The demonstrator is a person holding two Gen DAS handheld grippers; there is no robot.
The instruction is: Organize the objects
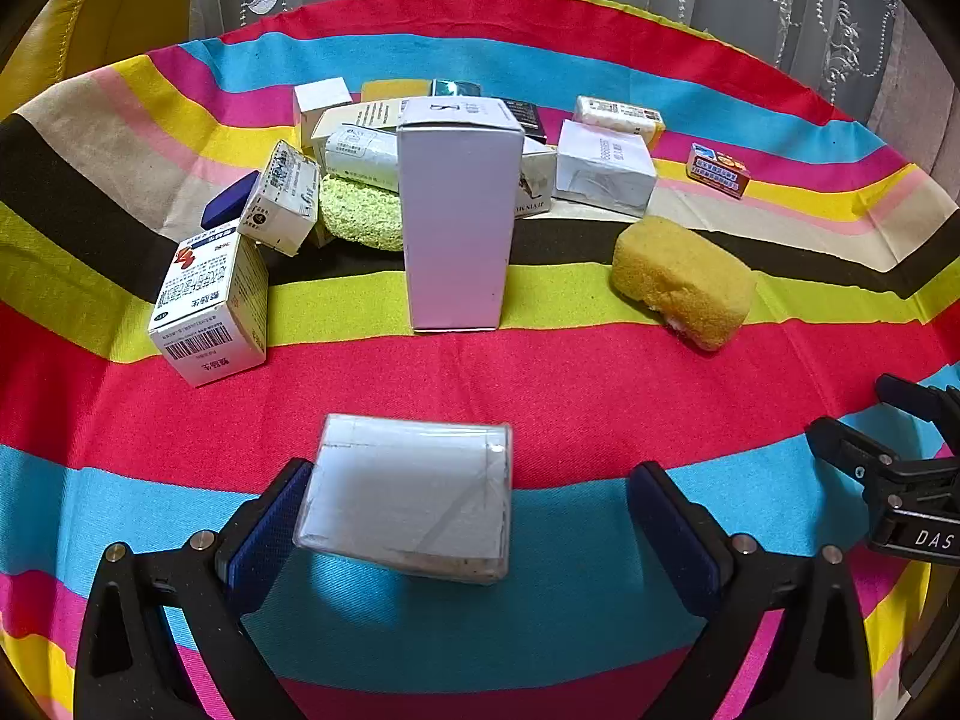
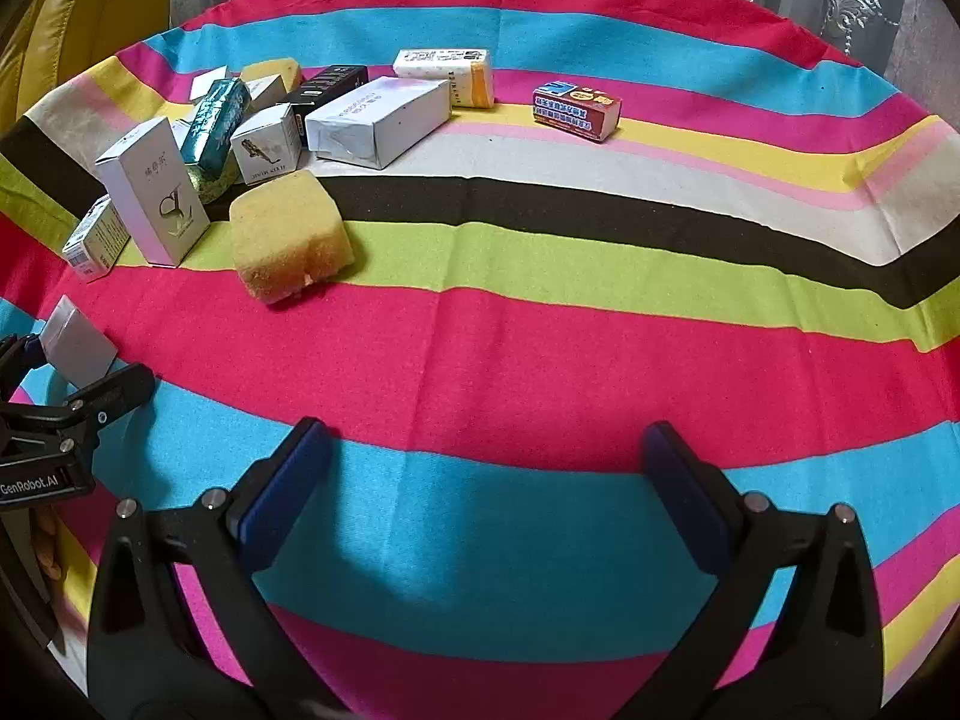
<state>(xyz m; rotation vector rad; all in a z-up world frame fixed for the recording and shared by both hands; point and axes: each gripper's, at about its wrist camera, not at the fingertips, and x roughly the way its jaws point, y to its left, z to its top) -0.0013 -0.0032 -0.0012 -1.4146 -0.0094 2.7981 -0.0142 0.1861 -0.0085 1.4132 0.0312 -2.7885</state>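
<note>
A white box wrapped in clear film [image 1: 408, 498] lies on the striped cloth between the fingers of my left gripper [image 1: 471, 474]. It rests by the left pad and stands well apart from the right one; the gripper is open. In the right wrist view the same box [image 2: 75, 342] shows at the left edge. My right gripper [image 2: 483, 429] is open over the blue stripe with nothing in it. A tall white box [image 1: 459, 222] stands upright ahead. A yellow sponge [image 1: 684, 282] lies to its right.
Behind the tall box is a pile: a green sponge [image 1: 360, 213], a blue-and-white medicine box [image 1: 210, 306], a large white box [image 1: 603, 171], a tissue pack [image 1: 618, 114]. A small red box [image 2: 576, 105] lies alone. A yellow chair [image 1: 120, 12] and lace curtain stand behind.
</note>
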